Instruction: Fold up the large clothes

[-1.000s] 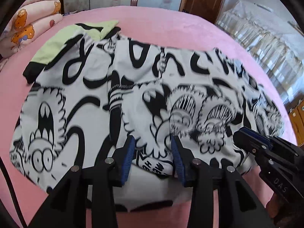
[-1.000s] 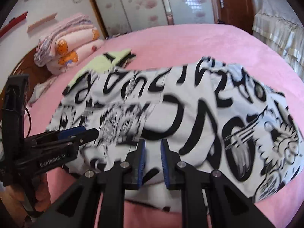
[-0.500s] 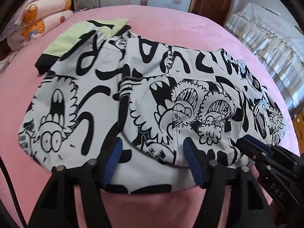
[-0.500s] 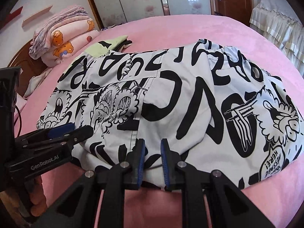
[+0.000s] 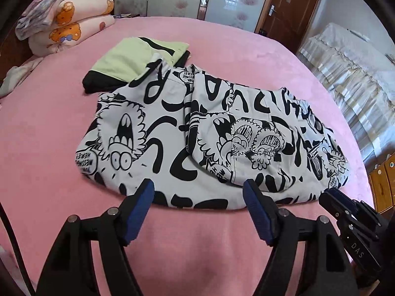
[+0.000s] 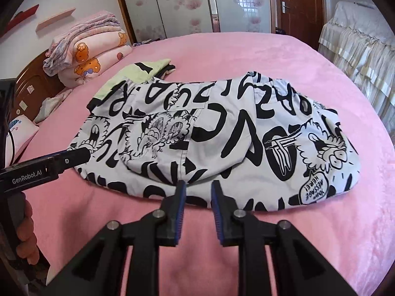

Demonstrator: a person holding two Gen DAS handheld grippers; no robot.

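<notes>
A white garment with black cartoon print [image 5: 209, 135] lies folded on the pink bed [image 5: 49, 148]; it also shows in the right wrist view [image 6: 222, 135]. My left gripper [image 5: 198, 192] is wide open and empty, just at the garment's near edge. My right gripper [image 6: 196, 192] is open with a narrow gap, empty, its tips at the garment's near edge. The right gripper shows at the lower right of the left wrist view [image 5: 345, 209]. The left gripper shows at the left of the right wrist view [image 6: 74, 157].
A folded light-green and black garment [image 5: 138, 59] lies behind the printed one, partly under it. A stack of folded pink blankets [image 5: 66, 19] sits at the bed's far left. A draped piece of furniture [image 5: 350, 74] stands to the right. A brown door [image 5: 288, 7] is behind.
Both grippers let go of the garment's near edge and drew back toward me. The left gripper opened wide; the right opened slightly. The garment now lies flat on the bed.
</notes>
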